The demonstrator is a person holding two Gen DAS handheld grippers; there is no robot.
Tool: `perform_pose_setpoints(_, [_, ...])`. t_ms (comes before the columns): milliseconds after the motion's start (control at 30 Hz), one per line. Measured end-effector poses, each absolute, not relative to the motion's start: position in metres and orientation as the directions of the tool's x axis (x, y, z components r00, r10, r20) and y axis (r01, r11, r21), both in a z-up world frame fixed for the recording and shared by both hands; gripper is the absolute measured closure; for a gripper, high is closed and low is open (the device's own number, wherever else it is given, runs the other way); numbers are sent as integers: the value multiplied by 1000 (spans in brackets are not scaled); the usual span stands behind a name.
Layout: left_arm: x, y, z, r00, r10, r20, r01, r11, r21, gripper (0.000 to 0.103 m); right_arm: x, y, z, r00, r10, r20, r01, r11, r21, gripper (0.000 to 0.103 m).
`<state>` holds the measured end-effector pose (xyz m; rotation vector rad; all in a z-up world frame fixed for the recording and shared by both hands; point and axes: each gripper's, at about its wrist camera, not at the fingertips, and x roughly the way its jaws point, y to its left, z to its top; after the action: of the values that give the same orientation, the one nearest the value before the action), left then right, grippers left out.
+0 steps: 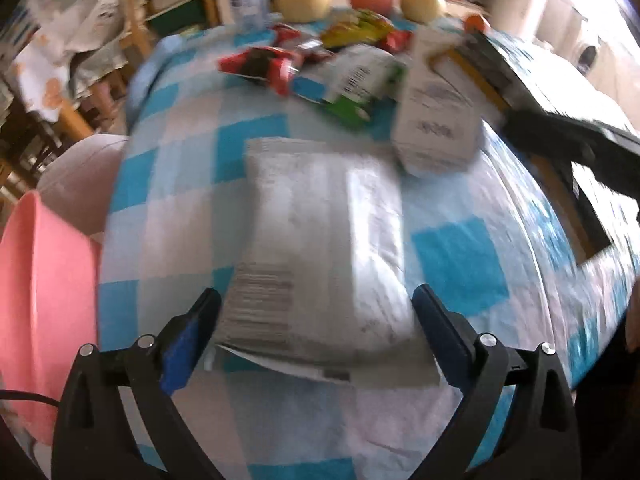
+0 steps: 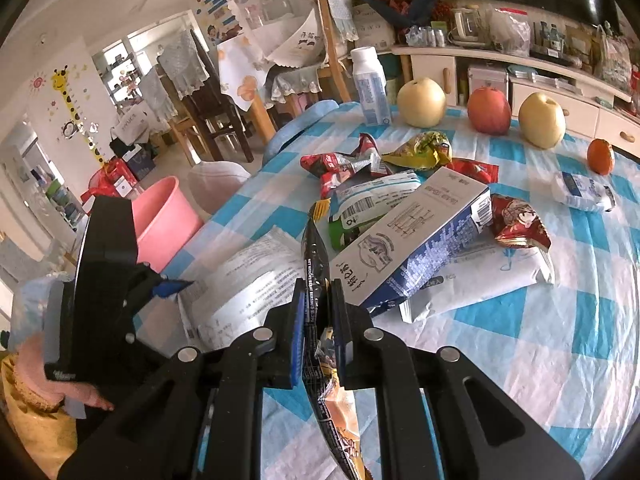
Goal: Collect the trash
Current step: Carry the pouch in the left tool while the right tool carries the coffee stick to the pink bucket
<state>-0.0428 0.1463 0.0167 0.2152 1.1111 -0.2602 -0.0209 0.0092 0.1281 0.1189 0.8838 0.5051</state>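
Observation:
My left gripper (image 1: 316,304) is open, its fingers on either side of the near end of a white and silver packet (image 1: 320,240) that lies on the checked tablecloth (image 1: 460,264). The packet also shows in the right wrist view (image 2: 244,284), with the left gripper (image 2: 176,284) beside it. My right gripper (image 2: 316,312) is shut on a dark snack wrapper (image 2: 316,264) and holds it above the table. A white and blue carton (image 2: 416,240) lies on other wrappers (image 2: 360,160) behind it. A pink bucket (image 2: 168,216) stands off the table's left edge.
A milk bottle (image 2: 372,88), two pears (image 2: 420,102), an apple (image 2: 488,110) and an orange (image 2: 600,156) stand at the table's far side. A small white bottle (image 2: 580,192) lies at the right. A chair (image 2: 208,104) and a second table stand behind.

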Motion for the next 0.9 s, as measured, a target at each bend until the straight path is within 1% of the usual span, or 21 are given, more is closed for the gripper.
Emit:
perform_pose_setpoints(100, [-43,146,14,430,-98,-897,304,952,42,7,-21,8,128,522,475,-708,-372,874,313,90])
perform_pose_setpoints(200, [-43,146,14,425,-130,-896,325,946,18,16,-21,8,128,523,475,-708,-373,874,310,90])
perform_pose_setpoints(300, [-46,145,13,430,-131,-893,340,940,26,22,-21,8,127,524,473,-708,-369,876,312,90])
perform_pose_setpoints(467, [-51,146,14,440,-138,-887,331,943,17,25,-22,7,128,529,470,-707,-355,879,319,90])
perform_pose_setpoints(600, [-51,144,14,466,-138,-874,306,952,13,31,-23,6,128,532,480,-698,-335,876,348,90])
perform_pose_setpoints(733, [-50,145,15,478,-155,-865,281,960,-16,32,-22,3,127,529,498,-687,-312,867,388,90])
perform_pose_setpoints(900, [-49,155,24,494,-217,-842,257,962,-97,32,-22,-5,128,531,522,-668,-277,852,445,90])
